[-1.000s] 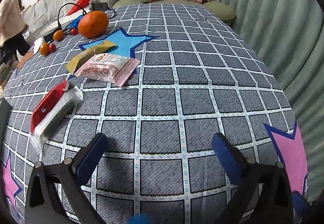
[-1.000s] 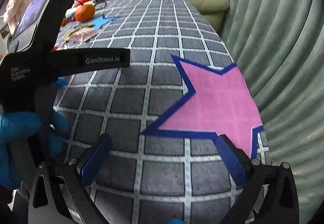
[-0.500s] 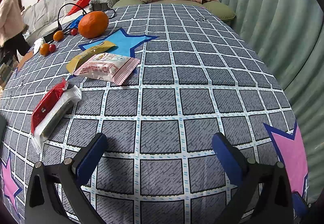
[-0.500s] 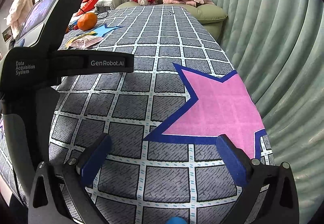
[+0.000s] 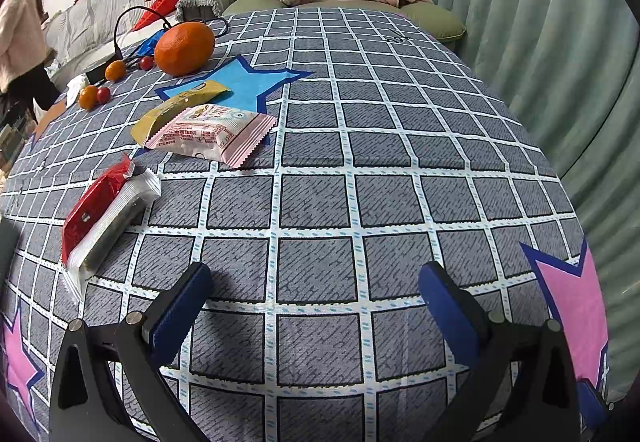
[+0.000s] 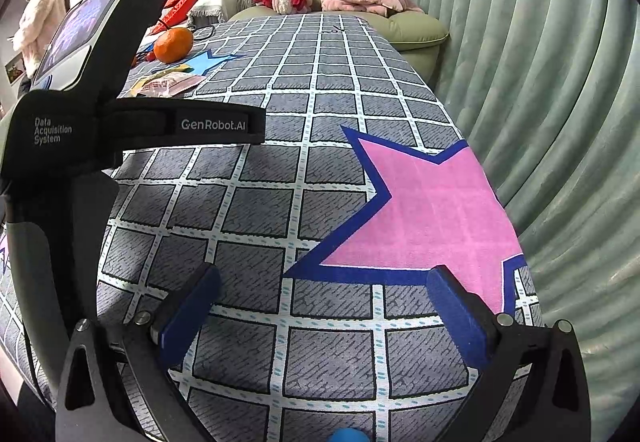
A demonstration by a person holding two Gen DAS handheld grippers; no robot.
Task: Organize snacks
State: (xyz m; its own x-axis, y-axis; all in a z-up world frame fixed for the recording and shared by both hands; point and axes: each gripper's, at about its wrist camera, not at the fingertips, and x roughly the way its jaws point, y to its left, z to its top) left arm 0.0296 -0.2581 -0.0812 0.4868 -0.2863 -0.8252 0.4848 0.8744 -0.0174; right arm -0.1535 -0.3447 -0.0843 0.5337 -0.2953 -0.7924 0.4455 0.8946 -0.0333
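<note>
The right gripper (image 6: 320, 298) has tipped up a little since a second ago, so it now sees more of the far room, and the blue glove that was at its left edge is gone. The left gripper (image 5: 312, 290) has hardly moved.

Both grippers are spread wide with nothing between their blue pads. Each one hangs over the near part of the checked tablecloth (image 5: 320, 202).

The snacks lie on the left side of the table. Nearest is a red packet (image 5: 94, 202) with a clear silver packet (image 5: 116, 220) touching it on its right. A bit farther is a pink packet (image 5: 208, 132). A yellow packet (image 5: 178, 110) lies just behind it, partly tucked under. Farther still is a big orange (image 5: 184, 48), then small fruits near the far left edge.

I think the packets are light, thin and crinkly. They may slide on the cloth. The food inside could crush, so pinch softly. A good place to hold is a flat sealed end or across the narrow middle.

The left view shows all four packets. The right view shows only the pink packet, the yellow packet and the orange, far away; the left gripper's black body (image 6: 80, 122) hides the near ones. The right view shows the big pink star (image 6: 424, 210) well.
</note>
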